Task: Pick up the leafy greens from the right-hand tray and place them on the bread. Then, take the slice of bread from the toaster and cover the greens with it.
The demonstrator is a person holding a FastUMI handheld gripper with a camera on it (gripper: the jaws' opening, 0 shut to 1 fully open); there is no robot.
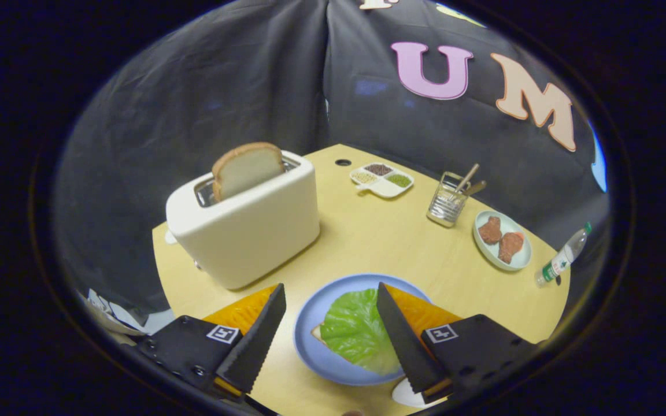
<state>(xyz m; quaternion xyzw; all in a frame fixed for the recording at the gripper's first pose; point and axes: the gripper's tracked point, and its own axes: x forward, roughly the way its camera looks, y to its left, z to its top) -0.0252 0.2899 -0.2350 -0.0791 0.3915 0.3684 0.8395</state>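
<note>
A green leaf (355,332) lies on a slice of bread on the blue plate (310,315), between my fingers and partly behind the right one. A corner of that bread (316,333) peeks out at the leaf's left. My gripper (330,287) hangs above the plate, open, with nothing between its fingers. Beyond the left finger stands a cream toaster (246,222) with a slice of bread (247,169) sticking up out of its slot.
On the wooden table (385,242), a divided white dish of seeds (382,179) sits at the back. A glass with sticks (447,203), a pale plate with two pieces of meat (502,240) and a small bottle (564,254) stand to the right. A white tray edge (405,394) shows by the right finger.
</note>
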